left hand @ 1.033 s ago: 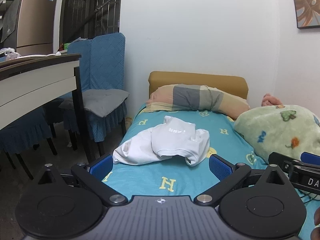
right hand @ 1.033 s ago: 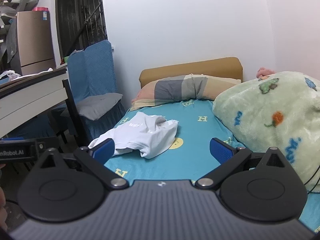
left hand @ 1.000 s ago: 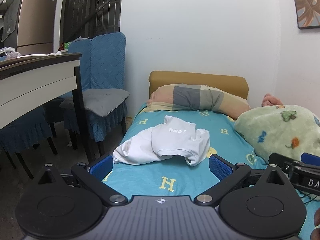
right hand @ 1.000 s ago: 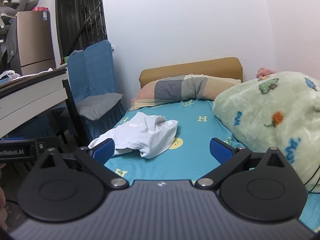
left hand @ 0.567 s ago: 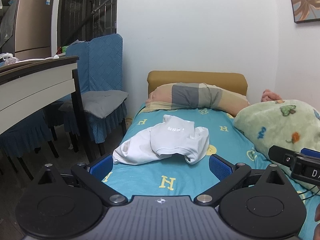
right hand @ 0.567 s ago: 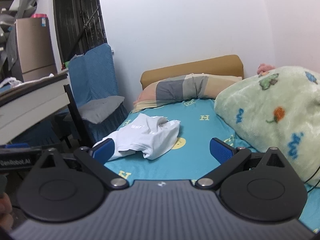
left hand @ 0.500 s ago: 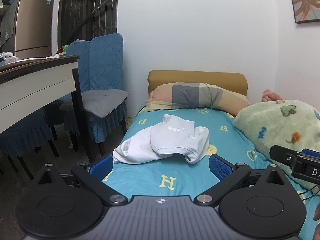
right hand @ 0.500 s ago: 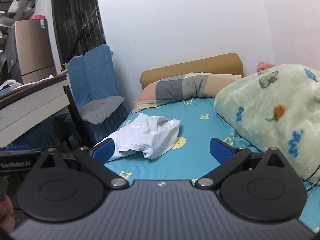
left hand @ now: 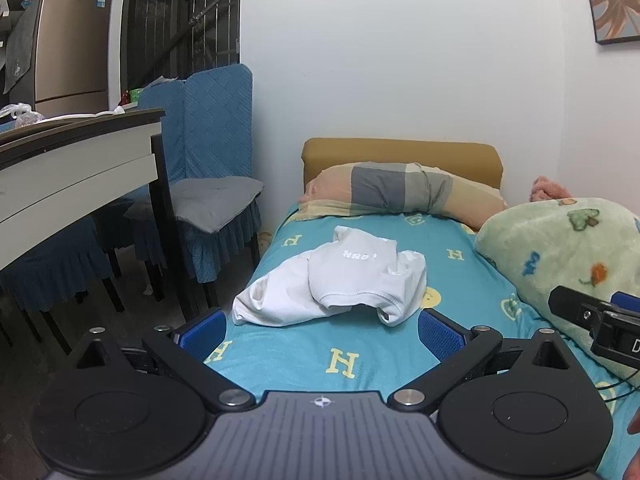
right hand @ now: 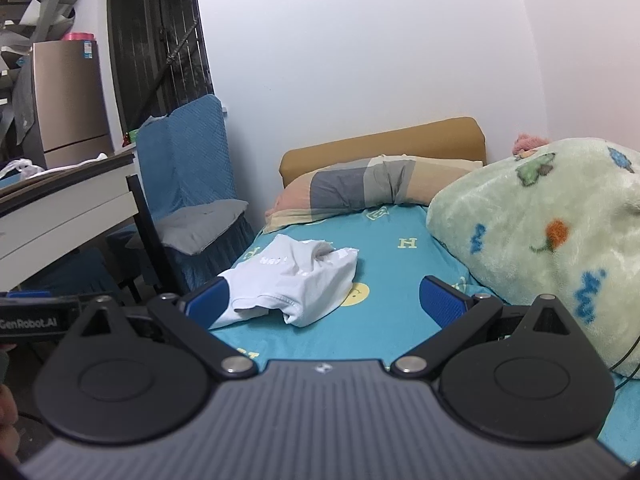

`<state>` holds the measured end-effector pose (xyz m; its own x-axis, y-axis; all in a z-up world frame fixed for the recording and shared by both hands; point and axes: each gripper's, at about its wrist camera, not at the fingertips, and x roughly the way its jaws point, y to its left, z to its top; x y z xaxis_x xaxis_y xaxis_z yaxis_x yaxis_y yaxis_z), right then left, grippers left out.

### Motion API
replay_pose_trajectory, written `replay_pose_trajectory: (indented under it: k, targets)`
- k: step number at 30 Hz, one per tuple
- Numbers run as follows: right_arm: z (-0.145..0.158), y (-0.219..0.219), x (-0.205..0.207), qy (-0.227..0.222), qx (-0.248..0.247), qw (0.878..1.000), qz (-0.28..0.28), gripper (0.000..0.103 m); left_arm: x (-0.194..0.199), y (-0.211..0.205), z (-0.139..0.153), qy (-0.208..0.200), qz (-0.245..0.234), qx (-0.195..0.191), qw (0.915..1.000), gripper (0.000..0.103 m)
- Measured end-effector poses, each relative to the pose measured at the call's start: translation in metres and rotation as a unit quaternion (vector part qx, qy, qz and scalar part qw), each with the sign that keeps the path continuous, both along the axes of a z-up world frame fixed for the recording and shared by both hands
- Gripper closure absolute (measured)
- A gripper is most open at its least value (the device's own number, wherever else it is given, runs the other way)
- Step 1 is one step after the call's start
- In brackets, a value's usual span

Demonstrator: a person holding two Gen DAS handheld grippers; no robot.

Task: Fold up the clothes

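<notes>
A crumpled white t-shirt [left hand: 340, 280] [right hand: 292, 280] lies on the teal bed sheet [left hand: 340, 360] [right hand: 392, 292], toward the bed's left side. My left gripper [left hand: 322, 332] hovers at the foot of the bed, short of the shirt, open with nothing between its blue pads [left hand: 200, 330]. My right gripper [right hand: 324, 302] is also open and empty, held beside the left one and farther right; its blue left pad [right hand: 208, 304] overlaps the shirt's near edge in the picture. The right gripper's body [left hand: 600, 320] shows at the edge of the left wrist view.
A fluffy green blanket [left hand: 560, 256] [right hand: 552, 240] is piled on the bed's right side. A plaid pillow [left hand: 400, 196] rests against the tan headboard [left hand: 400, 152]. Left of the bed stand blue-covered chairs [left hand: 212, 200] and a table [left hand: 72, 160].
Both grippers have shifted slightly; the right wrist view has tilted and the shirt sits a little closer in it. Jaws stay open. The shirt has not moved.
</notes>
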<state>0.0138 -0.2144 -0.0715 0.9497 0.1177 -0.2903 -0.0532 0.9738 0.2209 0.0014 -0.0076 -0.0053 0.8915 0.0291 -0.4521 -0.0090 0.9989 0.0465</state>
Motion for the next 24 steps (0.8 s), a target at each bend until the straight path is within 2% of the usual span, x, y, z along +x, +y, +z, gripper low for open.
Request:
replay_pose_trajectory:
  k: [5, 9, 13, 16, 20, 24]
  targets:
    - [0.003, 0.002, -0.003, -0.02, -0.012, 1.0, -0.004, 0.0, 0.004, 0.001, -0.003, 0.007, 0.005, -0.002, 1.0, 0.0]
    - [0.006, 0.006, -0.004, -0.046, -0.039, 0.998, -0.006, 0.0, 0.018, -0.001, -0.005, 0.028, -0.01, -0.01, 0.9995, 0.0]
    - [0.007, 0.001, -0.004, -0.056, -0.041, 0.998, -0.015, 0.0, 0.048, -0.011, -0.01, 0.045, -0.017, 0.019, 0.9986, 0.0]
    - [0.003, -0.007, -0.002, -0.05, -0.033, 0.998, -0.02, 0.0, 0.08, -0.015, -0.023, 0.074, -0.018, 0.038, 0.9964, 0.0]
    - [-0.005, -0.007, 0.003, -0.03, -0.034, 0.998, -0.044, 0.0, 0.13, -0.015, -0.055, 0.126, 0.001, 0.061, 0.9901, 0.0]
    - [-0.012, 0.0, 0.003, -0.054, -0.055, 0.995, -0.06, 0.0, 0.179, -0.017, -0.1, 0.146, 0.007, 0.103, 0.9838, 0.002]
